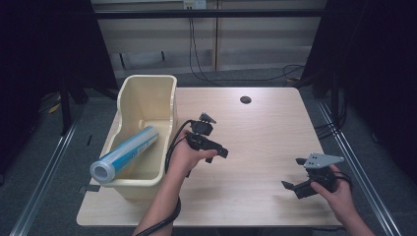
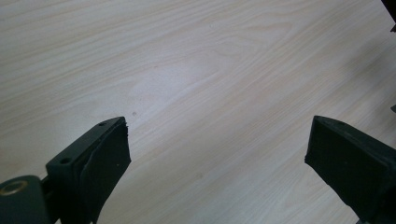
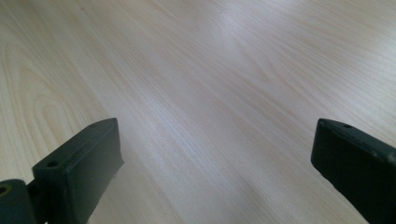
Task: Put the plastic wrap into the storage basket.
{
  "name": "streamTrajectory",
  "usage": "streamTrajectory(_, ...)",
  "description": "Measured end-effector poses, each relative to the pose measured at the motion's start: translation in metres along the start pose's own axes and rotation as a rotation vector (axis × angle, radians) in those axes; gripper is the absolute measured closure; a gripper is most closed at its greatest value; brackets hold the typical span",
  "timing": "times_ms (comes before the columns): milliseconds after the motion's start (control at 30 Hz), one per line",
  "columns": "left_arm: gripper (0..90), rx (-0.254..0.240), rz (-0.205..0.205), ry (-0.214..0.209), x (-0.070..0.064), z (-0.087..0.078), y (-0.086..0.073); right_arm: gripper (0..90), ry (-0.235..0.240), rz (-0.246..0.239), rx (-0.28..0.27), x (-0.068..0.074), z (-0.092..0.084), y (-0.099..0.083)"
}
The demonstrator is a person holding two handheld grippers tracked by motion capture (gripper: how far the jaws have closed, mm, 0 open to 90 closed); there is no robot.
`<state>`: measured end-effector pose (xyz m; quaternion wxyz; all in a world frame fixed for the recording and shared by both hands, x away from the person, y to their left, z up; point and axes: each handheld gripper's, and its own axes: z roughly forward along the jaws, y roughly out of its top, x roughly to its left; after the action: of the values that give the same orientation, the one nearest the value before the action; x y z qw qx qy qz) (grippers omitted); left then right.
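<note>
Both tongs gape wide and empty over the bare counter [image 1: 255, 128]: left tongs [image 1: 216, 150] beside the cream bin [image 1: 147, 98] holding a blue roll [image 1: 125, 152], right tongs [image 1: 294, 174] well apart.

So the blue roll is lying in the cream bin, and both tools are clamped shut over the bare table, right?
Not quite. The roll does lie in the bin, but both tools are open. In the left and right gripper views the jaws stand wide apart over bare table, holding nothing.
</note>
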<state>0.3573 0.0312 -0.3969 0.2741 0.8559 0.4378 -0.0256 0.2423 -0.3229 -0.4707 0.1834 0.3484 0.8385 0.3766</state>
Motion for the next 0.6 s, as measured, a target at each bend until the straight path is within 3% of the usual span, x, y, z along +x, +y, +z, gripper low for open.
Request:
streamTrajectory(400, 5.7, 0.001, 0.025, -0.035, -0.001, 0.015, -0.014, 1.5, -0.001, -0.009, 0.014, 0.001, 0.004, -0.001)
streamTrajectory(467, 5.7, -0.013, 0.008, -0.044, -0.003, 0.019, -0.016, 1.5, 0.001, -0.009, 0.017, 0.001, 0.005, -0.001)
streamTrajectory(600, 5.7, 0.001, 0.03, -0.054, -0.003, 0.024, -0.021, 1.5, -0.002, -0.01, 0.021, 0.001, 0.007, -0.001)
